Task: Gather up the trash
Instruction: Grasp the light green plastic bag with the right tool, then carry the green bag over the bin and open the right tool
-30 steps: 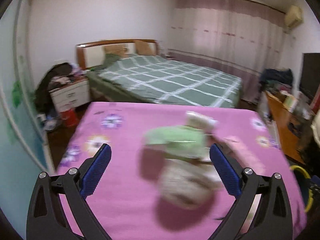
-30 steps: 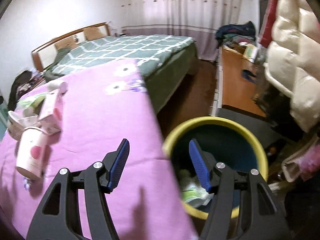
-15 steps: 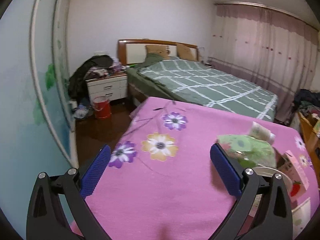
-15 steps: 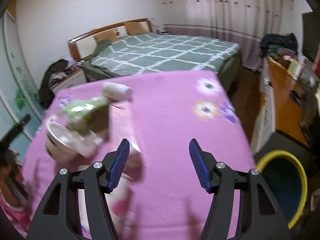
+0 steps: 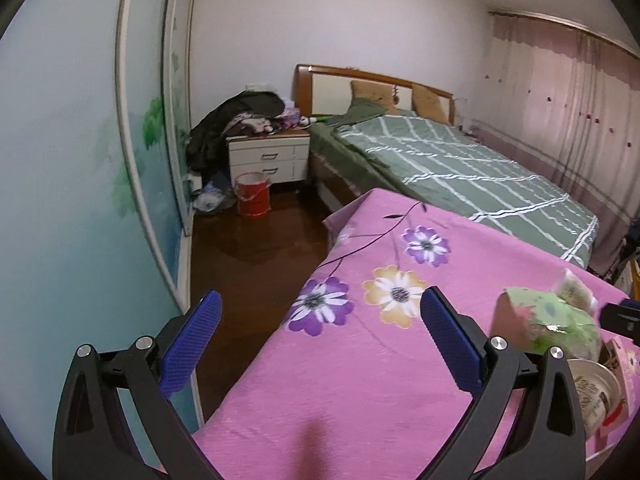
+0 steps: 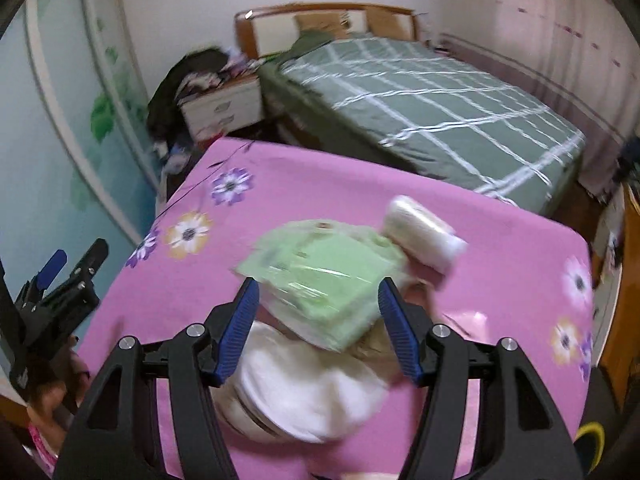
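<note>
While trash crowds midtable (image 6: 520, 264), flowered left edge (image 5: 320, 304) lies bare.

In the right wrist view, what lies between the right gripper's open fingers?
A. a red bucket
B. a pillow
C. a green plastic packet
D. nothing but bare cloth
C: the green plastic packet sits framed between the right gripper fingers, on the pink flowered cloth.
</note>
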`<action>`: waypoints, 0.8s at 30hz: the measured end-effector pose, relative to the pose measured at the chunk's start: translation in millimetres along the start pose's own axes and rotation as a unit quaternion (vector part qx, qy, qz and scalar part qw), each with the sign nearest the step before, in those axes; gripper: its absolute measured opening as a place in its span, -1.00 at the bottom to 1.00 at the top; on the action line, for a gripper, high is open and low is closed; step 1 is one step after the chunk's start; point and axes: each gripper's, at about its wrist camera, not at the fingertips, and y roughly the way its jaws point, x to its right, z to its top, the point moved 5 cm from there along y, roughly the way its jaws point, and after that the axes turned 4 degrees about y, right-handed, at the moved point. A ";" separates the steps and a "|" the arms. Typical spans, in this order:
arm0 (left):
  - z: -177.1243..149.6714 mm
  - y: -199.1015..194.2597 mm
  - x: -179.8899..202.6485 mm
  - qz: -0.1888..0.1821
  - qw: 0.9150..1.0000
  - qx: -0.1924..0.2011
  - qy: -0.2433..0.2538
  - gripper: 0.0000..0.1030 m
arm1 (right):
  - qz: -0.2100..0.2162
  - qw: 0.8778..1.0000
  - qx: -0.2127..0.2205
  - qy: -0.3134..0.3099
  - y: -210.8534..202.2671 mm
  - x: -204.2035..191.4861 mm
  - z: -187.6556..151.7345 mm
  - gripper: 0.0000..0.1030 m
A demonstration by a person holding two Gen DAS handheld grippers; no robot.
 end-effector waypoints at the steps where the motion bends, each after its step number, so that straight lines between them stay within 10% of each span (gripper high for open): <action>1: -0.8 1.3 -1.3 0.006 1.000 -0.002 -0.001 0.90 | -0.008 1.000 -0.010 -0.016 8.1 -10.7 2.1 0.15; 12: -7.9 13.8 -4.9 0.017 0.999 -0.028 -0.010 0.90 | -0.112 0.990 -0.049 -0.071 61.6 -22.5 1.5 0.28; 17: -8.9 14.8 1.2 0.016 0.999 -0.030 0.000 0.90 | -0.099 0.993 -0.043 -0.053 55.2 -12.8 5.9 -0.51; 24: -8.2 13.4 0.8 0.013 1.000 -0.029 0.000 0.90 | -0.052 0.998 0.002 -0.024 12.2 -6.5 15.3 -0.70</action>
